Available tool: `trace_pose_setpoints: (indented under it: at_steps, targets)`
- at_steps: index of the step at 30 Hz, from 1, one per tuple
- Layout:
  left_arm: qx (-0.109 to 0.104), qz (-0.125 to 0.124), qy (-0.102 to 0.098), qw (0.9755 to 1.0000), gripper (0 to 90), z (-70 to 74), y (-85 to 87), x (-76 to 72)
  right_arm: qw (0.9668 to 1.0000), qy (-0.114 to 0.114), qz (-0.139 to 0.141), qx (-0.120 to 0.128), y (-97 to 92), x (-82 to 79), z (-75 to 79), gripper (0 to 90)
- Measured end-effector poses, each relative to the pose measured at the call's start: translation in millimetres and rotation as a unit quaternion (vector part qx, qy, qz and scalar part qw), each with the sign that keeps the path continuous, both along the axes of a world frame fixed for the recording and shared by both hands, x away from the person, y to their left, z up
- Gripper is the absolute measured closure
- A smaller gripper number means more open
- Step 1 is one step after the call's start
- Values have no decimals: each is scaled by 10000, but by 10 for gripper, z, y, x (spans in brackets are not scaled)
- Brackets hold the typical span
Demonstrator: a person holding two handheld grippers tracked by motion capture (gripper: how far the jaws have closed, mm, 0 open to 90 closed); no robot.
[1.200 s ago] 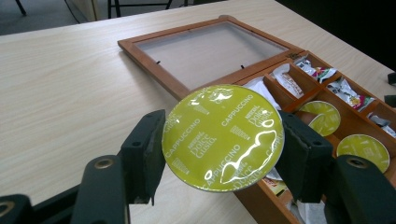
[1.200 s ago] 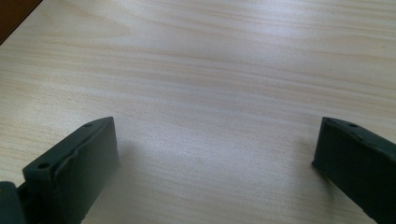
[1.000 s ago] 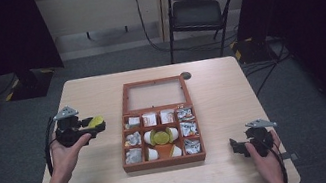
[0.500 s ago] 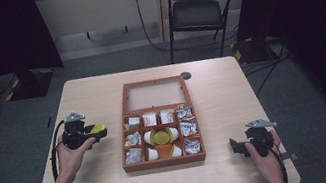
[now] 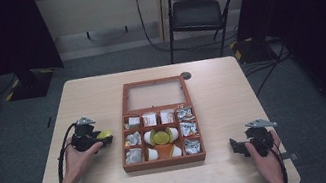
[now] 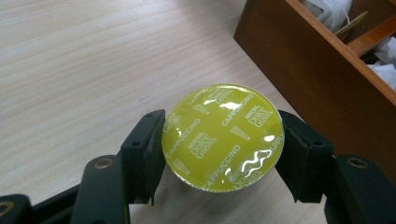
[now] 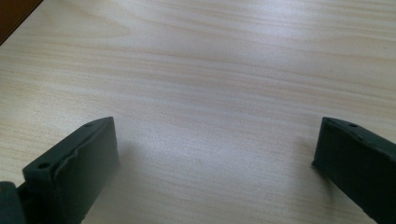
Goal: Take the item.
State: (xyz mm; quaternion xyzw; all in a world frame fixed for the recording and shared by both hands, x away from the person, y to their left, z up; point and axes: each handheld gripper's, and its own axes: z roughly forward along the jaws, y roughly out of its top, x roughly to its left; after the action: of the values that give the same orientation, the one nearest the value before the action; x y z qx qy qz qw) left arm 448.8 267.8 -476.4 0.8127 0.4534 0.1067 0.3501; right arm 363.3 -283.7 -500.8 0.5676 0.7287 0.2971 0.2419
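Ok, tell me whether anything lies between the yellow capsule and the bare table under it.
Nothing visible does. The left claw grips the yellow capsule over bare table, beside the wooden box, apart from its wall.

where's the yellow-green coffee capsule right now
In the high view, the capsule sits clamped in the left gripper over the table, just left of the wooden box.

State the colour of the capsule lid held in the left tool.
Yellow-green foil lid with white lettering; clearest in the left gripper view.
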Motion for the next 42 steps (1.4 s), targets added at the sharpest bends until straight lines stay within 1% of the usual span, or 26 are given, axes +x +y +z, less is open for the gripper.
trace_pose_setpoints:
  at_steps: [1, 3, 6, 8, 9, 12, 13, 16, 17, 21, 23, 24, 25, 26, 28, 29, 31, 32, 34, 35, 36, 37, 38, 39, 40, 42]
  targets:
    - [-14, -33, 63, 10000, 386, -7, -27, 11, 10000, 0, 1, -1, 0, 0, 0, 0]
    - [-9, 36, 66, 10000, 382, -7, -41, 13, 10000, -1, 4, -2, -1, 1, 0, 0]
    - [-18, 70, 78, 9999, 317, -7, -37, 16, 10000, 1, 2, 0, 0, 0, 0, 0]
    - [-37, 26, 113, 9999, 301, -4, -21, 18, 10000, 3, 1, 1, 0, 0, 0, 0]
    - [-63, 72, 55, 9999, 258, 10, -7, 13, 10000, 2, 3, 0, 0, 1, 0, 0]
    - [-161, 98, -9, 9998, 225, 42, 13, 3, 10000, 0, 5, -2, -1, 1, 0, 0]
    - [-209, 116, -118, 9996, 211, 80, 24, -16, 10000, 1, 3, 0, 0, 1, 0, 0]
    - [-264, 122, -191, 9994, 172, 116, 38, -34, 10000, -1, 4, -1, 0, 2, 0, 0]
    - [-270, 120, -309, 9991, 161, 157, 54, -61, 10000, 2, 4, -1, 0, 1, 0, 0]
    - [-413, 212, -412, 9981, 159, 234, 104, -113, 10000, 1, 4, -1, 0, 1, 0, 0]
    - [-423, 241, -429, 9979, 159, 255, 122, -143, 10000, 1, 5, -2, -1, 1, 0, 0]
    - [-423, 241, -429, 9979, 159, 255, 122, -143, 10000, 2, 3, 0, 0, 1, 0, 0]
    - [-281, 214, -372, 9987, 159, 256, 135, -178, 10000, 0, 6, -3, -1, 1, 0, 0]
    - [-263, 248, -327, 9988, 159, 258, 143, -197, 10000, 2, 4, 0, 0, 1, 0, 0]
    - [-299, 250, -350, 9986, 161, 267, 159, -219, 10000, 0, 5, -3, -1, 1, 0, 0]
    - [-392, 236, -409, 9981, 161, 308, 188, -268, 10000, 1, 5, -2, 0, 1, 0, 0]
    - [-391, 271, -416, 9980, 160, 333, 198, -289, 10000, 2, 4, -1, 0, 1, 0, 0]
    - [-244, 346, -372, 9984, 162, 380, 217, -325, 10000, 2, 3, 0, 0, 1, 0, 0]
    - [-186, 347, -397, 9984, 168, 398, 232, -349, 10000, 1, 3, -1, 0, 1, 0, 0]
    - [-120, 431, -397, 9982, 168, 414, 275, -392, 10000, 3, 4, 1, 0, 1, 0, 0]
    - [-120, 431, -397, 9982, 168, 414, 275, -392, 10000, 3, 4, 1, 0, 1, 0, 0]
    - [-98, 567, -391, 9976, 168, 409, 337, -431, 10000, 0, 4, -2, -1, 1, 0, 0]
    - [-98, 567, -391, 9976, 168, 409, 337, -431, 10000, 1, 4, -1, 0, 1, 0, 0]
    - [-152, 712, -395, 9966, 167, 380, 412, -474, 10000, 1, 4, -2, 0, 1, 0, 0]
    - [-152, 712, -395, 9966, 164, 380, 412, -474, 10000, 1, 4, -2, 0, 1, 0, 0]
    - [-138, 834, -401, 9956, 163, 326, 495, -516, 10000, 0, 0, -2, 0, -1, 0, 0]
